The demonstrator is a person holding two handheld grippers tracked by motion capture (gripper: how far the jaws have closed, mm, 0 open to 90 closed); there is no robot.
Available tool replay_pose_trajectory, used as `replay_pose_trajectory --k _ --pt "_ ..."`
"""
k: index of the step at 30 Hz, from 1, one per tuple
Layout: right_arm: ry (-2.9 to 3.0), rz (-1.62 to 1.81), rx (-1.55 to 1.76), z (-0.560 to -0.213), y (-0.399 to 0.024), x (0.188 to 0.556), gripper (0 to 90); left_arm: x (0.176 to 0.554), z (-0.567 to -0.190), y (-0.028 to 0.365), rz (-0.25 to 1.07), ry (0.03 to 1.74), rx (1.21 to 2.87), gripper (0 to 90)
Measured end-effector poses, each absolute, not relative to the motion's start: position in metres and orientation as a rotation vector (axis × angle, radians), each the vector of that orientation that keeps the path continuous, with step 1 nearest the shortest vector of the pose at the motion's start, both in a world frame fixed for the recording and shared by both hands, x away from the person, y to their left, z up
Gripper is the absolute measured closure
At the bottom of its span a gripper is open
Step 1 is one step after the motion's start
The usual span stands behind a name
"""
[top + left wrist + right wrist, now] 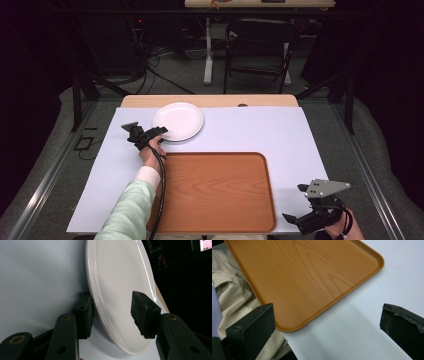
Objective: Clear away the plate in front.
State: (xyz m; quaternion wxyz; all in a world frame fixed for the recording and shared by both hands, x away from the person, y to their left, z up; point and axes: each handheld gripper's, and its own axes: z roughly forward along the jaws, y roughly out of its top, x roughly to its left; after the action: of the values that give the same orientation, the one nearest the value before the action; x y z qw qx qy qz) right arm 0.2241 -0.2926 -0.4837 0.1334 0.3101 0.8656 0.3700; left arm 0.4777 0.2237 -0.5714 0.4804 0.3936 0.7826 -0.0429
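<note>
Plate: white plate (178, 121), round and shallow, lying flat on the pale table cover (250, 130), just beyond the far left corner of the wooden tray (220, 192) and apart from it; the dish is bare.
Plate, close view: in the left gripper view the plate (117, 285) runs between the two black jaws, its rim passing through the gap.
Left gripper: left gripper (152, 134) at the plate's near left edge, jaws straddling the rim, one under the edge and one over the dish.
Left gripper, fingers: partly drawn together around the rim; the lower pad (86, 312) sits against the underside of the edge, the upper pad (142, 312) stands off the dish with a gap showing, so the plate is not clamped.
Left hand: hand (151, 152) behind the gripper, pale green sleeve (131, 205) reaching along the tray's left side, black cable trailing beside it.
Tray: wooden, rectangular with rounded corners and a low raised lip, nothing on it, at the near middle of the table cover.
Right gripper: right gripper (316, 212) well to the right of the tray's near right corner, far from the plate, grey three-cornered plate on top.
Right gripper, fingers: spread wide with nothing between them; in the right gripper view the gap (327, 322) frames the tray's corner (312, 285) and bare cover.
</note>
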Motion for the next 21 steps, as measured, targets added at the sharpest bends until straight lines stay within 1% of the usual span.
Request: replay_pose_trajectory --k 2,6,11,13,14,21 --pt "2.510 1.072 0.899 -0.4837 -0.2924 0.2239 0.0 0.4789 -0.5722 0.2233 -0.096 1.911 0.960 58.4" --pt "2.510 1.072 0.900 -0.4838 -0.2925 0.2239 0.0 0.4792 -0.5740 0.2253 -0.098 1.917 0.966 65.3" --pt "2.511 1.069 0.901 -0.4838 -0.2920 0.2239 0.0 0.4791 -0.5753 0.2257 -0.091 1.922 0.966 70.2" --pt "2.511 1.069 0.901 -0.4837 -0.2919 0.2237 0.0 0.4786 -0.5777 0.2271 -0.094 1.920 0.959 74.4" --pt "2.511 1.069 0.901 -0.4838 -0.2921 0.2239 0.0 0.4789 -0.5782 0.2279 -0.102 1.923 0.952 78.6" --pt "2.517 1.064 0.897 -0.4840 -0.2919 0.2250 0.0 0.4818 -0.5783 0.2311 -0.125 1.912 0.979 79.3"
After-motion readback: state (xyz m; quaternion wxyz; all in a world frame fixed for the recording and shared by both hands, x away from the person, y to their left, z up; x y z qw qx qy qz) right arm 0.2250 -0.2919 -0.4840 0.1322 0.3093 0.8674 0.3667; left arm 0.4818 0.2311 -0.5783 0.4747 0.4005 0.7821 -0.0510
